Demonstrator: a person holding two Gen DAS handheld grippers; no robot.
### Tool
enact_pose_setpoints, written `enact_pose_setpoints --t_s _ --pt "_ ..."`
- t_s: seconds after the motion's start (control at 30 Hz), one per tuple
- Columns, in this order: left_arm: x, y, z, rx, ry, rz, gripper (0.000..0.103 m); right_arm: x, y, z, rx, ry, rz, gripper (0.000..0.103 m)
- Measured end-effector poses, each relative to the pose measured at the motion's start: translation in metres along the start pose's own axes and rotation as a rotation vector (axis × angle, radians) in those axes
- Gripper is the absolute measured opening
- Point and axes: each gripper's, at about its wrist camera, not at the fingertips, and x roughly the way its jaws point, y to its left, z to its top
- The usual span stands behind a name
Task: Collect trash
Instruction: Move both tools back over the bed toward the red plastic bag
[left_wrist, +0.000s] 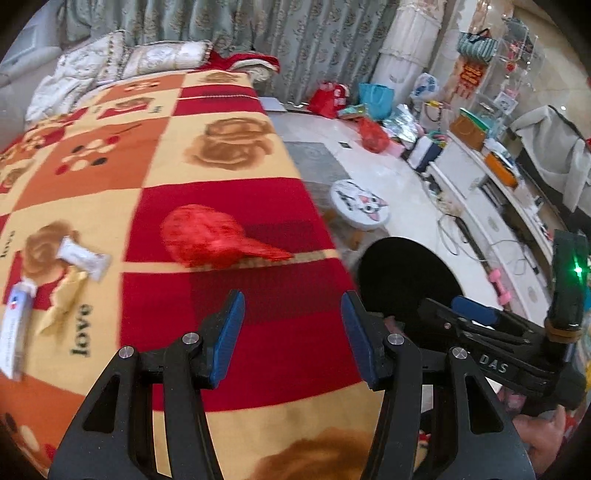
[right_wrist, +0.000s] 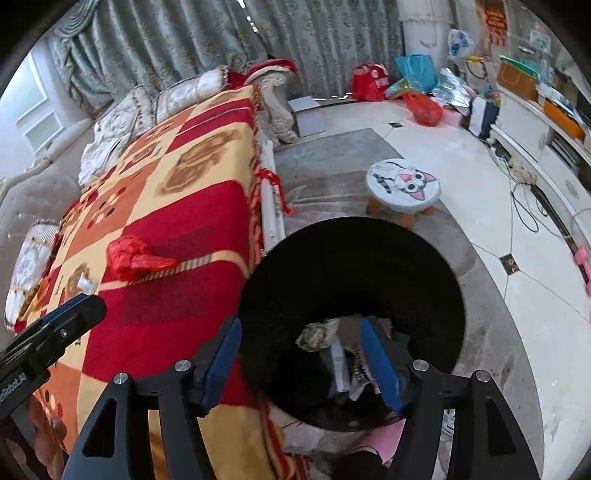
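Observation:
A crumpled red plastic bag (left_wrist: 210, 236) (right_wrist: 136, 256) lies on the chequered blanket (left_wrist: 155, 166) that covers the sofa. Left of it are a white wrapper (left_wrist: 83, 256), a pale yellow wrapper (left_wrist: 66, 299) and a white tube (left_wrist: 14, 332). My left gripper (left_wrist: 293, 299) hovers over the blanket short of the red bag, open and holding nothing. A black bin (right_wrist: 351, 266) stands on the floor by the sofa's edge. My right gripper (right_wrist: 299, 325) is open above its mouth. A crumpled paper wad (right_wrist: 317, 334) shows between the fingers, apart from both pads, above other litter inside the bin.
A low stool with a cat face (right_wrist: 402, 184) stands beyond the bin. Bags and boxes (right_wrist: 421, 107) crowd the far floor. A white cabinet (right_wrist: 532, 136) with trailing cables runs along the right wall, with a pink dumbbell (left_wrist: 500, 284) below it. Cushions (left_wrist: 110, 59) sit at the sofa's far end.

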Motion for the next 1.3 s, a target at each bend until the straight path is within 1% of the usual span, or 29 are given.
enact_pose_setpoints --t_s 0.17,0.3,0.53,0.67,0.83,0.93,1.07,1.3 --pt "-0.007 0.03 -0.008 -0.024 0.002 0.057 0.053 0.003 0.028 -0.004 -0.049 0.01 0.019 0.067" --pt "-0.015 0.054 -0.014 -0.051 0.004 0.084 0.053 0.006 0.052 -0.007 -0.091 0.018 0.037 0.067" --pt "-0.032 0.11 -0.027 -0.107 0.008 0.142 0.053 0.014 0.094 -0.009 -0.172 0.036 0.069 0.067" --pt "-0.037 0.147 -0.033 -0.15 0.017 0.183 0.053 0.02 0.115 -0.005 -0.203 0.032 0.108 0.068" --pt "-0.041 0.181 -0.038 -0.204 0.024 0.209 0.053 0.031 0.139 0.008 -0.238 0.028 0.121 0.068" --pt "-0.042 0.194 -0.039 -0.215 0.029 0.219 0.053 0.04 0.156 0.02 -0.283 0.025 0.121 0.069" --pt "-0.035 0.206 -0.035 -0.235 0.053 0.208 0.053 0.051 0.171 0.032 -0.327 0.019 0.124 0.07" --pt "-0.01 0.21 -0.024 -0.203 0.095 0.229 0.053 0.07 0.192 0.053 -0.42 0.012 0.101 0.071"
